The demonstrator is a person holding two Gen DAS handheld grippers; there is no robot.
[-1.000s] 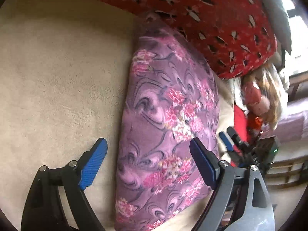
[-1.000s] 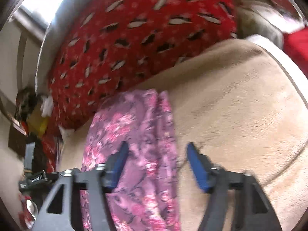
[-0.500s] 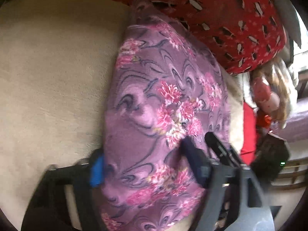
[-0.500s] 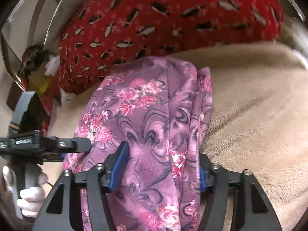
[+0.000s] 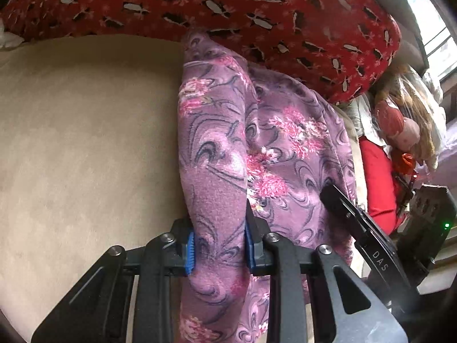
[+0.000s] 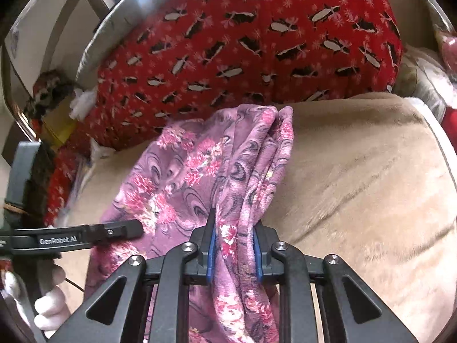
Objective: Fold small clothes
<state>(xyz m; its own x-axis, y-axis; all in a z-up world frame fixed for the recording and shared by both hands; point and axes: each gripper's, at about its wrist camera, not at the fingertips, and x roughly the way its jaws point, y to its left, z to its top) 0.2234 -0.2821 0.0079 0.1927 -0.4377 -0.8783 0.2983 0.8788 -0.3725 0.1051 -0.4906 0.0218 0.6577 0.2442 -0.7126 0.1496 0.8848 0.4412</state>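
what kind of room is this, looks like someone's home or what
Most likely a lived-in bedroom or living room at home: the purple floral garment lies on a soft beige plush blanket, a big red patterned pillow sits behind it, and a doll rests off to the side.

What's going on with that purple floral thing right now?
A person is folding the purple floral garment on the beige blanket, a claw in each hand. The left claw is shut on a bunched fold along one edge; the right claw is shut on gathered layers at the other edge. Cloth beyond both grips lies against the red patterned cushion.
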